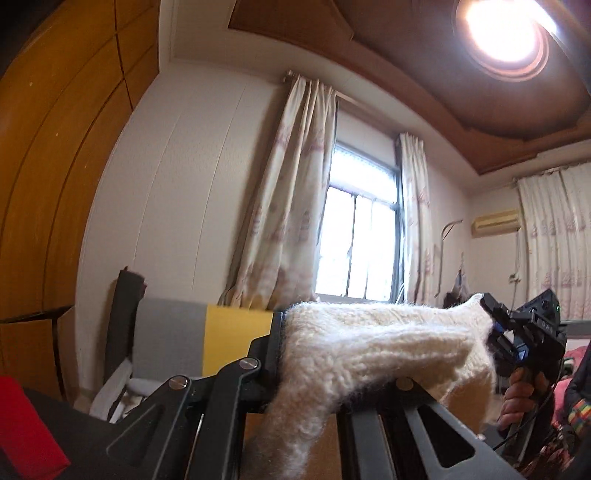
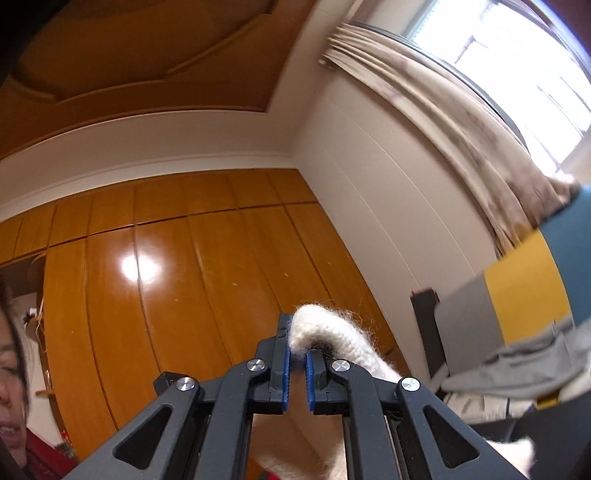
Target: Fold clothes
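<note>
A cream fluffy knitted garment (image 1: 369, 350) hangs in the air, stretched between both grippers. My left gripper (image 1: 295, 354) is shut on one edge of it; the knit drapes over the fingers and hides the right fingertip. In the left wrist view the right gripper (image 1: 496, 325) is off to the right, gripped by a hand (image 1: 521, 391), and pinches the garment's other end. In the right wrist view the right gripper (image 2: 297, 350) holds the cream garment (image 2: 332, 339) between its blue pads (image 2: 285, 369), and the knit falls away to the right and below. Both grippers point slightly upward.
An orange wooden wardrobe (image 2: 166, 295) fills one wall. A window (image 1: 358, 236) with pale curtains (image 1: 280, 206) is ahead, under a bright ceiling lamp (image 1: 506, 33). A grey and yellow panel (image 1: 207, 339) stands below. Red cloth (image 1: 22, 424) lies lower left. A person's head (image 2: 9, 369) is at the left edge.
</note>
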Motion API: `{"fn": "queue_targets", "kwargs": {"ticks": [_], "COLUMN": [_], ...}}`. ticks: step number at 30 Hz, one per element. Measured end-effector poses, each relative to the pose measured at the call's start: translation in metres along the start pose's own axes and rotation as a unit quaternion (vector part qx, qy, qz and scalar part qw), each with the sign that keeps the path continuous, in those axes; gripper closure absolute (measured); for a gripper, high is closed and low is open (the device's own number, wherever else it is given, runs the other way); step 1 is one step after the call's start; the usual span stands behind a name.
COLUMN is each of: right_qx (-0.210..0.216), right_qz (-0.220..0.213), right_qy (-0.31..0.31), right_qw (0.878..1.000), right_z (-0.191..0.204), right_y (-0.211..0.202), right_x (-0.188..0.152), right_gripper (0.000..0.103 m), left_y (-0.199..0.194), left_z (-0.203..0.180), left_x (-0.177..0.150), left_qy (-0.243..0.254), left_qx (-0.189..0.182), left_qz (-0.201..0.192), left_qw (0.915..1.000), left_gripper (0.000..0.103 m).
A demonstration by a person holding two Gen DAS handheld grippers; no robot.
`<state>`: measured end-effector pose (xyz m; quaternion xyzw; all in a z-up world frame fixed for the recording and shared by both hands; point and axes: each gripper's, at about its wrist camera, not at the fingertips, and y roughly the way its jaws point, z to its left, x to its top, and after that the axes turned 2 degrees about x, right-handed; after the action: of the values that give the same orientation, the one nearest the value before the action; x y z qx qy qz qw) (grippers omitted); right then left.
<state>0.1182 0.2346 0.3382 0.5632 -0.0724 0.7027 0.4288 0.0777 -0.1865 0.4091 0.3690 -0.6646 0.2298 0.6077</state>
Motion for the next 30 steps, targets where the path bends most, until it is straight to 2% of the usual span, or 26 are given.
{"fn": "queue_targets", "kwargs": {"ticks": [4,8,11,13,16,18,20,22,24,26,27,28,29,30], "right_qx": [0.026,0.032,-0.001,-0.030,-0.092,-0.143,-0.187,-0.249,-0.311,-0.371,-0.394,-0.410,-0.422,-0.432], "right_qz": [-0.017,-0.032,-0.030,-0.023,0.004,0.032,0.058,0.096,0.150,0.219,0.254,0.279,0.292,0.302], "right_qy": [-0.027,-0.051,-0.044,-0.028,-0.003,0.019,0.039,0.050,0.067,0.109,0.131,0.146,0.149,0.148], "right_qw": [0.999,0.998,0.999,0.999,0.996,0.989,0.980,0.962,0.936,0.896,0.873,0.856,0.845,0.837], "right_z": [0.027,0.044,0.030,0.011,-0.031,-0.067,-0.103,-0.146,-0.197,-0.249,-0.272,-0.285,-0.288,-0.288], "right_y": [-0.015,-0.026,-0.019,-0.014,-0.003,0.007,0.020,0.035,0.050,0.056,0.053,0.048,0.042,0.035], "right_x": [0.006,0.012,0.008,-0.001,-0.028,-0.053,-0.076,-0.108,-0.148,-0.197,-0.224,-0.246,-0.261,-0.276], "right_gripper": [0.096,0.096,0.096,0.096,0.096,0.096,0.096,0.096,0.092,0.087,0.083,0.081,0.080,0.079], "left_y": [-0.030,-0.030,0.002,0.035,0.083,0.121,0.168,0.205,0.234,0.249,0.250,0.246,0.240,0.233], "left_z": [-0.017,-0.024,-0.012,0.005,0.030,0.048,0.068,0.087,0.110,0.126,0.130,0.131,0.129,0.125], "left_x": [0.024,0.029,0.005,-0.021,-0.068,-0.107,-0.160,-0.214,-0.282,-0.348,-0.375,-0.396,-0.411,-0.416], "left_qy": [0.017,0.045,0.053,0.041,0.033,0.029,0.021,0.000,-0.044,-0.092,-0.108,-0.118,-0.122,-0.112], "left_qx": [-0.001,0.007,0.018,0.022,0.040,0.054,0.072,0.092,0.112,0.128,0.131,0.130,0.126,0.121], "left_qz": [-0.024,-0.017,0.021,0.065,0.138,0.196,0.263,0.323,0.392,0.452,0.473,0.486,0.489,0.482], "left_qw": [0.9996,0.9988,0.9982,0.9968,0.9891,0.9787,0.9620,0.9417,0.9123,0.8778,0.8646,0.8562,0.8547,0.8602], "left_gripper": [0.098,0.096,0.095,0.095,0.095,0.094,0.093,0.089,0.087,0.087,0.087,0.087,0.085,0.085]}}
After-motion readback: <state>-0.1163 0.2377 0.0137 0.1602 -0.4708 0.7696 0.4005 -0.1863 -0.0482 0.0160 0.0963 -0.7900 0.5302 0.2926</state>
